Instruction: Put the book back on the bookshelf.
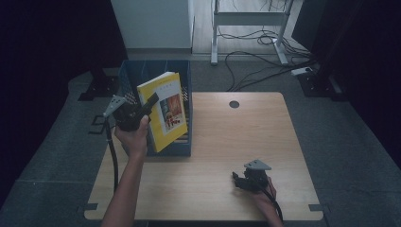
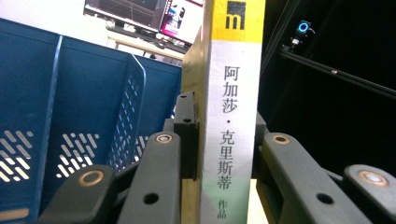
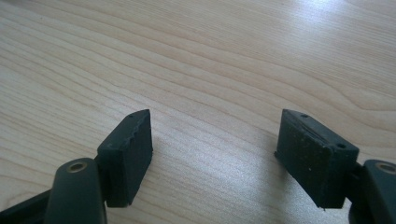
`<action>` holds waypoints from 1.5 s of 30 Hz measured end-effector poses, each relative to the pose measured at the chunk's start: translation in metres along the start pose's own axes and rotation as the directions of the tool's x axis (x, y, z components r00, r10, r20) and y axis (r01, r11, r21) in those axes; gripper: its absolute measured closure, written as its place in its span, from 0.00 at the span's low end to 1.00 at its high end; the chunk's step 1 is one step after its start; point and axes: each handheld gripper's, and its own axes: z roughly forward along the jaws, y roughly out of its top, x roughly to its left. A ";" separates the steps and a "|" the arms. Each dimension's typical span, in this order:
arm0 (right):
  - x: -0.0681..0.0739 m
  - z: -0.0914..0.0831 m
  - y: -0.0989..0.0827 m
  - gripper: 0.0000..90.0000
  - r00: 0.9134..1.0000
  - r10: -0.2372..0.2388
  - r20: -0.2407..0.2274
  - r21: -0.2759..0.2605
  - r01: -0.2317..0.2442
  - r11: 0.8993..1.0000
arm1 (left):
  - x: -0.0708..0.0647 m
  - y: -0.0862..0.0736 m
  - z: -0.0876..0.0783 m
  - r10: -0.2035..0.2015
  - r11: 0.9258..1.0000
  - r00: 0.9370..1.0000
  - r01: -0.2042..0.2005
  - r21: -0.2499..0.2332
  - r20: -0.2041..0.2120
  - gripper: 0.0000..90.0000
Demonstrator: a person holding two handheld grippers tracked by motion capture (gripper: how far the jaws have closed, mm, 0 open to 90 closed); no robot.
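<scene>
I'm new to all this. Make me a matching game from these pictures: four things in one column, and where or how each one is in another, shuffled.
Things:
1. book
2. file rack
3. left gripper
4. right gripper

States:
A. blue, standing at the table's far left corner
B. jaws apart, nothing between them, low over bare wood
C. yellow cover, held up over the blue dividers
D. jaws clamped on the spine

Pairs: 1-C, 2-A, 3-D, 4-B
</scene>
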 end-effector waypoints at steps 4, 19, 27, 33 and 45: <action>0.000 0.000 0.000 0.29 1.000 -0.001 0.000 0.000 0.001 1.000 | 0.001 0.000 0.003 -0.007 1.000 1.000 0.007 -0.001 -0.004 0.83; 0.000 0.000 0.000 0.29 1.000 -0.001 0.000 -0.001 0.001 1.000 | 0.004 -0.001 0.014 -0.006 1.000 1.000 0.006 0.001 -0.022 0.83; 0.000 0.000 0.000 0.29 1.000 0.000 0.001 -0.002 0.000 1.000 | 0.006 -0.001 0.018 -0.003 1.000 0.999 0.002 -0.002 -0.041 0.83; 0.000 0.000 0.000 0.29 1.000 0.000 0.001 -0.002 0.000 1.000 | 0.005 -0.005 0.025 0.008 1.000 0.999 -0.007 0.013 -0.048 0.83; 0.000 0.000 0.000 0.29 1.000 0.000 0.001 -0.002 0.000 1.000 | 0.005 -0.009 0.038 0.026 0.999 0.997 -0.025 0.023 -0.069 0.83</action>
